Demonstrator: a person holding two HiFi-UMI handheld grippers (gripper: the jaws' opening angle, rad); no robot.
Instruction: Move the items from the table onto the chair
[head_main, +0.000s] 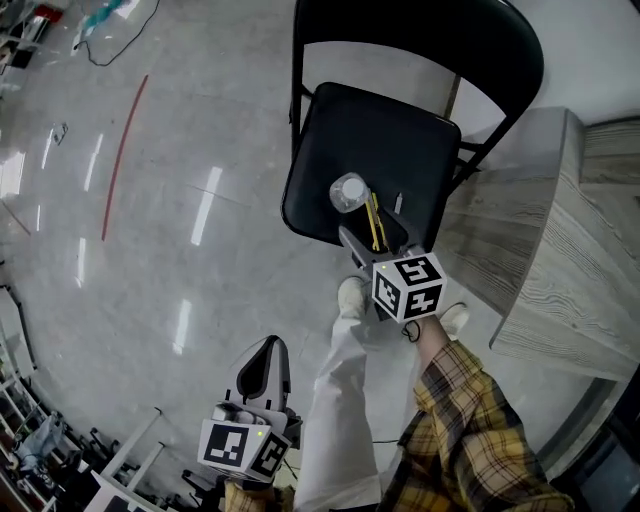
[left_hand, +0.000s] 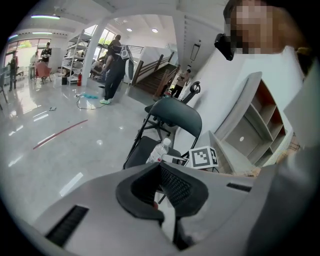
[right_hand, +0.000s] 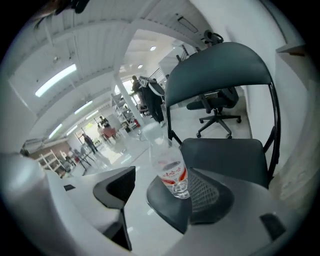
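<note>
A clear plastic bottle (head_main: 349, 193) with a white cap and a red label stands upright near the front edge of the black folding chair's seat (head_main: 385, 140). My right gripper (head_main: 362, 228) reaches over that edge with its jaws open around the bottle (right_hand: 170, 167). The bottle is close to the right jaw, and a strip of floor shows between it and the left jaw. In the right gripper view my right gripper (right_hand: 165, 172) frames the bottle's base, with the seat (right_hand: 230, 152) behind. My left gripper (head_main: 268, 348) hangs low by my leg, shut on nothing (left_hand: 160, 167).
A grey wood-grain table (head_main: 560, 250) stands right of the chair, touching its side. The chair's backrest (head_main: 420, 30) rises behind the seat. My legs and shoes (head_main: 352, 296) are just before the seat. A red line (head_main: 125, 150) marks the glossy floor at the left.
</note>
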